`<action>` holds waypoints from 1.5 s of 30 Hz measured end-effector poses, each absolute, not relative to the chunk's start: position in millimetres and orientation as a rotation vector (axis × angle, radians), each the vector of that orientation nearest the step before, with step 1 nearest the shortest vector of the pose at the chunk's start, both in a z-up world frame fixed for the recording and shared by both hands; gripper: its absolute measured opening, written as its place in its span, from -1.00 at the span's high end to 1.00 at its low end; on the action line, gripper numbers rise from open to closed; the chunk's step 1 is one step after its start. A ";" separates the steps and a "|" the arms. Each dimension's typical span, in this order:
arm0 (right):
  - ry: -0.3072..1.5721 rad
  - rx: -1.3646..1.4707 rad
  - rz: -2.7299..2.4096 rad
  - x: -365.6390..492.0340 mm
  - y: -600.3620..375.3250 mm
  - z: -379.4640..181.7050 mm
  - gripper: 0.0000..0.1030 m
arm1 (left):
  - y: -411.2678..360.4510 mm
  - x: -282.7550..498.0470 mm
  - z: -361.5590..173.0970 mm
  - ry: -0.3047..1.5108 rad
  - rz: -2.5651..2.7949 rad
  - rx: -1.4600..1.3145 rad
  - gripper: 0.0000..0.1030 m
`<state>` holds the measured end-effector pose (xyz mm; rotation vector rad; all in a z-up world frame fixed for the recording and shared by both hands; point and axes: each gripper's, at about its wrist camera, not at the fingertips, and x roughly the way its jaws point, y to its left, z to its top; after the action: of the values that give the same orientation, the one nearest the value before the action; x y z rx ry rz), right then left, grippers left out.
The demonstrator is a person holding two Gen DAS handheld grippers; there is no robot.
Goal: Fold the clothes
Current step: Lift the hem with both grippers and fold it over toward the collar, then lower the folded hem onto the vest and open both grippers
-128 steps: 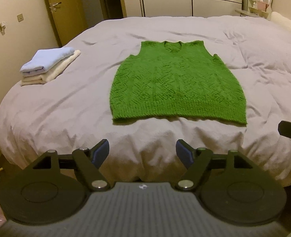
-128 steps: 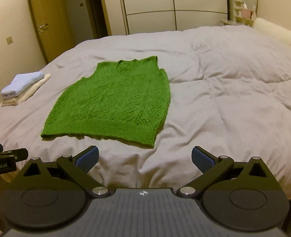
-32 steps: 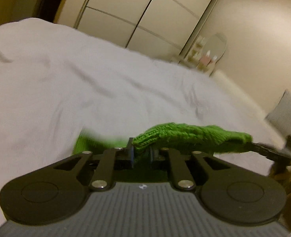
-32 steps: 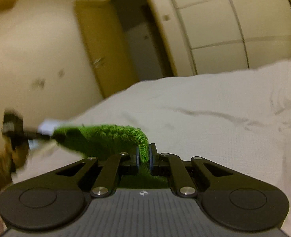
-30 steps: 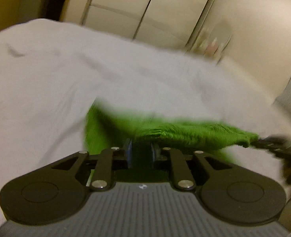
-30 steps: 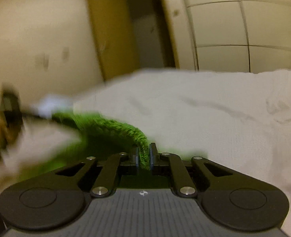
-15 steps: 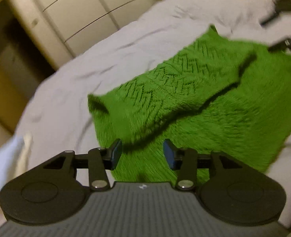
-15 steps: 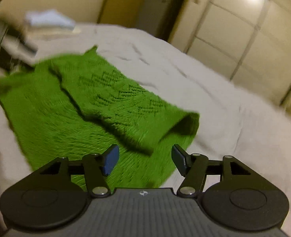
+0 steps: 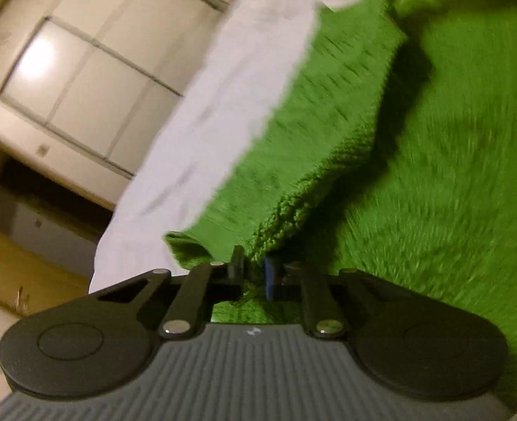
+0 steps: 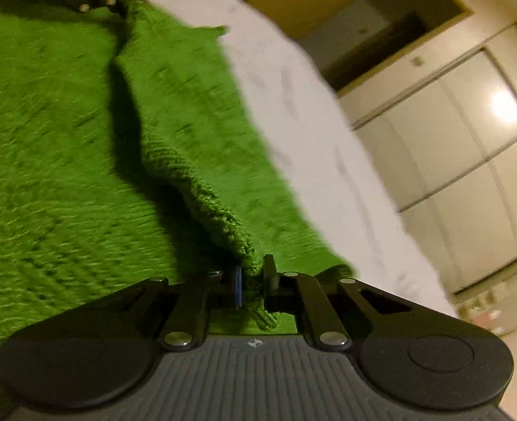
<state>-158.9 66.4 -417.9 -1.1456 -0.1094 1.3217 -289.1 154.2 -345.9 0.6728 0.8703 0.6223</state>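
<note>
Both handheld grippers clamp the same ribbed edge of a green knitted vest [image 9: 451,175] lying folded over on a bed covered by a pale duvet [image 9: 230,80], each camera rolled well off level so the room tilts steeply.

In the left wrist view, the left gripper [image 9: 255,273] has its jaws drawn in and pinching the knit edge, which rises from the pads toward 1 o'clock as a raised fold casting a dark shadow on the layer beneath. At about 1 o'clock, at the top of that view, the right gripper's dark linkage grips the far end of the same edge.

In the right wrist view, the right gripper [image 10: 253,277] is likewise pressed together on the knit, a short tab of fabric poking out behind its pads. The edge runs away toward 11 o'clock to the left gripper, seen dark and blurred at the upper left.

The vest fills the right half of the left view and the left half of the right view. Pale wardrobe doors [image 10: 462,133] stand at 3 o'clock in the right view.

No readable writing shows; only a small emblem [image 10: 255,343] marks each gripper body.
</note>
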 end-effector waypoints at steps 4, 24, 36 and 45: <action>-0.086 -1.008 1.324 -161.8 30.2 -386.5 0.87 | 123.6 -315.8 -330.8 0.812 0.654 0.590 0.81; 0.062 -1.020 1.335 -192.3 -29.7 -415.6 0.86 | 63.5 -339.7 -366.0 0.862 0.719 0.444 0.81; 0.141 -1.098 1.320 -192.1 -32.0 -413.6 0.38 | 61.8 -362.8 -345.3 0.853 0.713 0.278 0.82; 0.611 -0.456 1.387 -136.2 -23.0 -336.6 -0.27 | 81.8 -347.8 -284.1 0.625 0.688 -0.033 0.79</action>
<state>-136.2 -23.0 -336.6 -0.4558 0.6112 1.3874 -347.8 81.8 -284.1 -0.0329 0.6252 0.6875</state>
